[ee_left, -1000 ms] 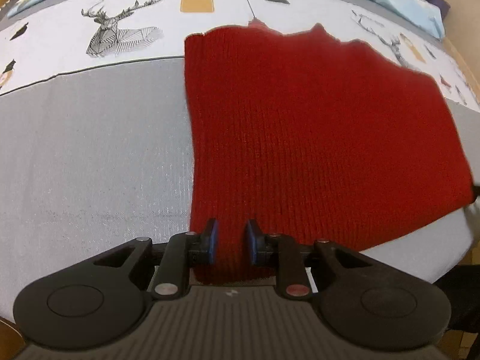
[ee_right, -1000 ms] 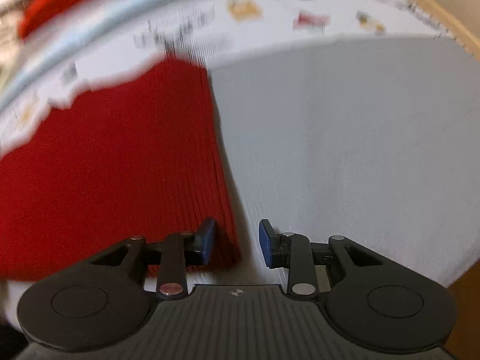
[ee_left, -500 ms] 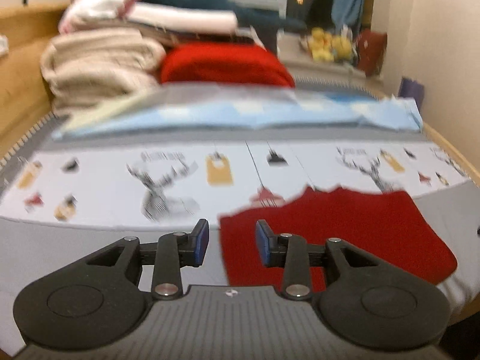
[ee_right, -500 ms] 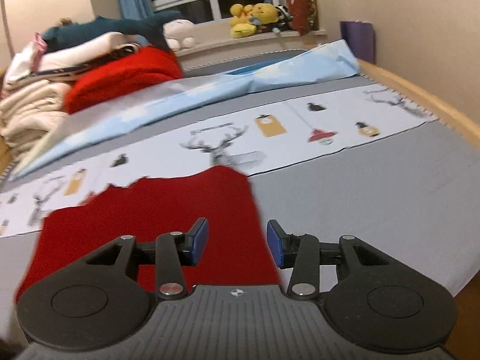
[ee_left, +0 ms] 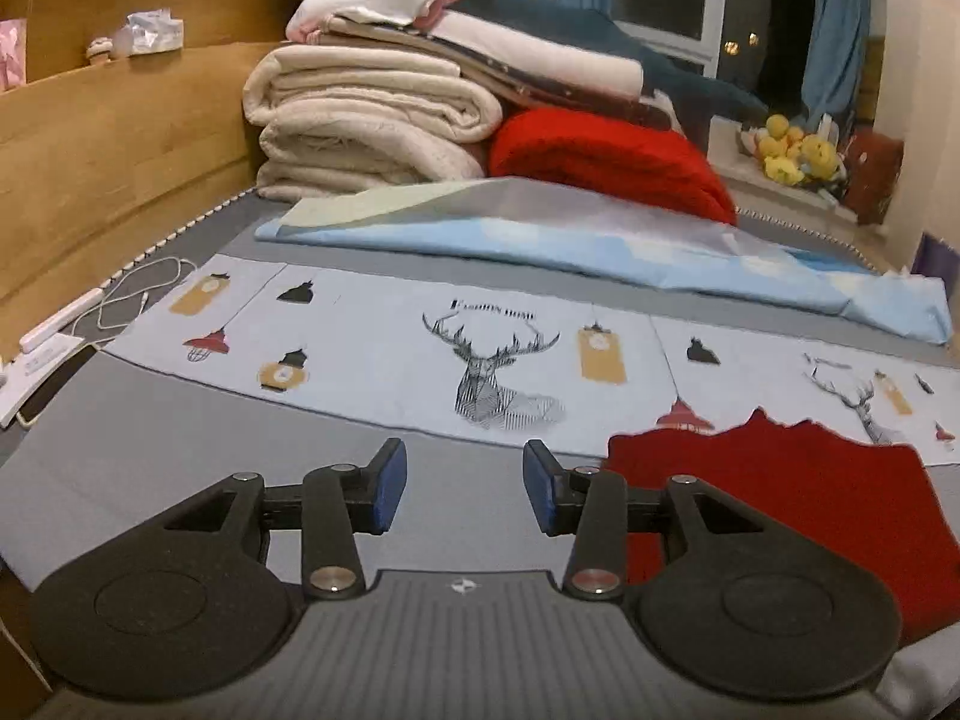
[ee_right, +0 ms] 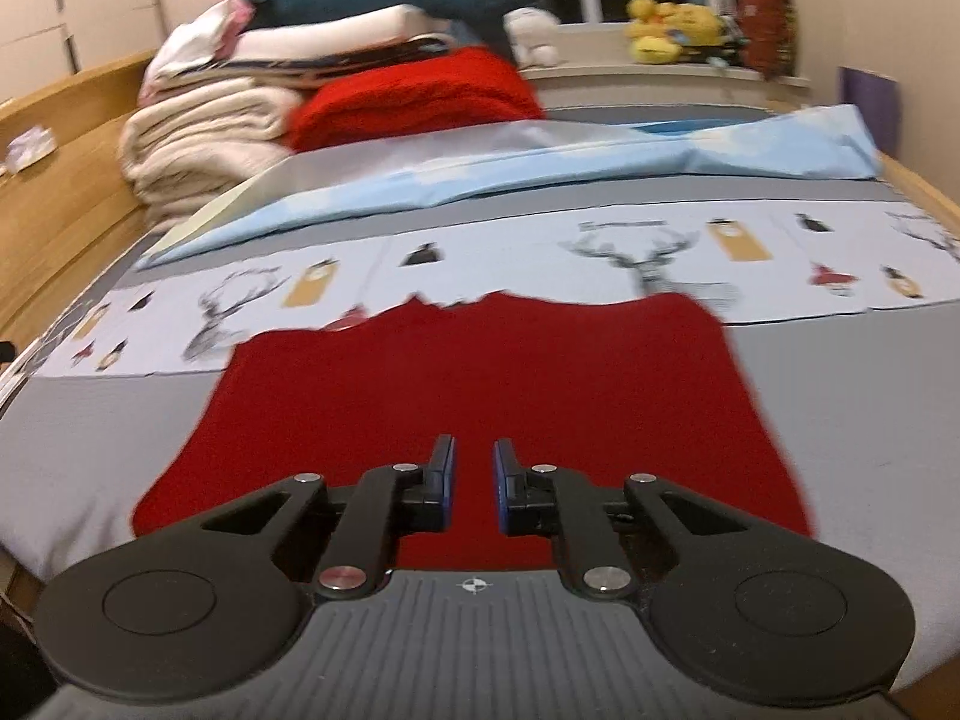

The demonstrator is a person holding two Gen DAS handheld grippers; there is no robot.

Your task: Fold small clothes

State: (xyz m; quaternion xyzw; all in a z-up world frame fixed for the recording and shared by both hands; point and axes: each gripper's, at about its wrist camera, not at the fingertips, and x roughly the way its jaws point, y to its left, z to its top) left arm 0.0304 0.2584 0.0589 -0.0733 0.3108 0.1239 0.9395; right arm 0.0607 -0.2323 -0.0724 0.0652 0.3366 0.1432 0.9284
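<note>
Bed fills both views, grey sheet with a pale printed band running across it, and one red knitted garment lies flat on the near part, its far edge ragged over that band. Left gripper hangs above bare grey sheet just left of the garment, its two blue-padded fingers spreading apart with nothing between them. Right gripper is over the garment's near middle, two fingers closing in, a narrow gap showing and no cloth caught in it. Counting the print from the left view: two deer heads, the second one partly at the edge. Further back, one folded light-blue sheet, then one stack of cream blankets with one thick red blanket beside it and one dark teal item on top. One white cable coils at the bed's left edge.
</note>
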